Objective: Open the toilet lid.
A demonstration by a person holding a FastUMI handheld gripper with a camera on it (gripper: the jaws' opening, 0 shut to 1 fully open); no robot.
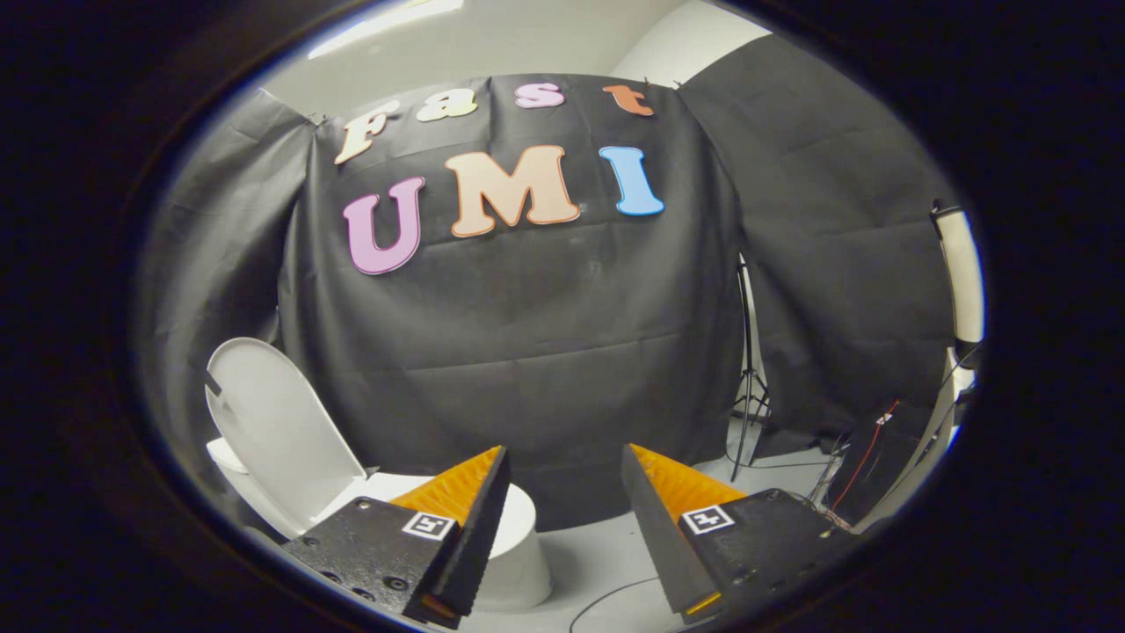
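Looking forward along its two fingers, the gripper (562, 462) is held level and a little above the floor (606, 563), aimed at the black cloth wall (527, 352) of the booth. Its fingers are spread wide apart, with a clear gap between the tips, and nothing sits between them; they touch nothing. The left finger (466, 510) partly covers the toilet (514, 545), which stands just beyond and to the left of that finger, close against the cloth wall. The toilet lid (272, 431) is already raised: it stands up from the back of the bowl, its long axis running roughly upward and leaning away to the left, its rounded end at the top and its pale inner face turned toward the fingers. A small dark mark shows on the lid's left edge. The white body of the toilet drops down to the floor beneath the left fingertip. Beyond the right finger (668, 501), a thin light stand (747, 378) rises against the cloth, its legs splayed on the floor. Farther right, well apart from the toilet, red and black cables (866, 448) hang near a dark box, and a thin cable (615, 598) curves over the pale floor just ahead of the gap between the fingers.
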